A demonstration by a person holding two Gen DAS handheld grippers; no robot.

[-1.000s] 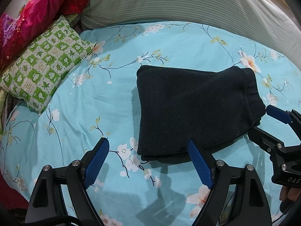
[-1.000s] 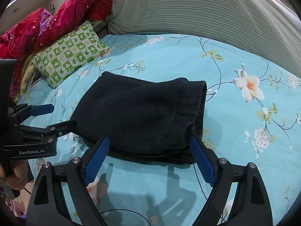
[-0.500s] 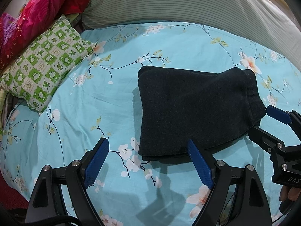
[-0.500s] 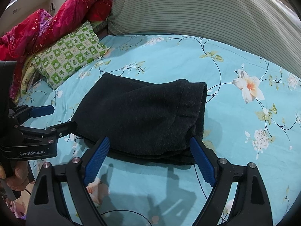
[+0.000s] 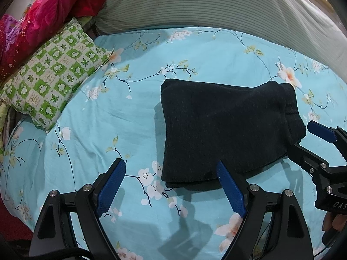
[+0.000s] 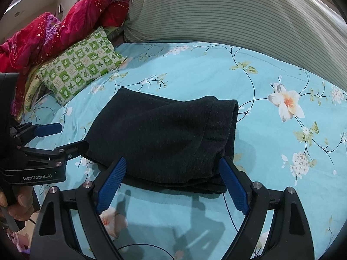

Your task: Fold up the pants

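The pants (image 5: 227, 130) lie folded on the bed (image 5: 130, 119), both the left gripper (image 5: 171, 186) and right gripper (image 6: 172, 184) spread empty just short of them, so a careless nudge could undo the stack.

We see left gripper (image 5: 171, 174): black frame, ribbed blue pads (image 5: 111, 186) lining fingers, silver screws behind pads. Right gripper (image 6: 172, 174) same build. "GenRobot.AI" in white on left body, behind its fingers.
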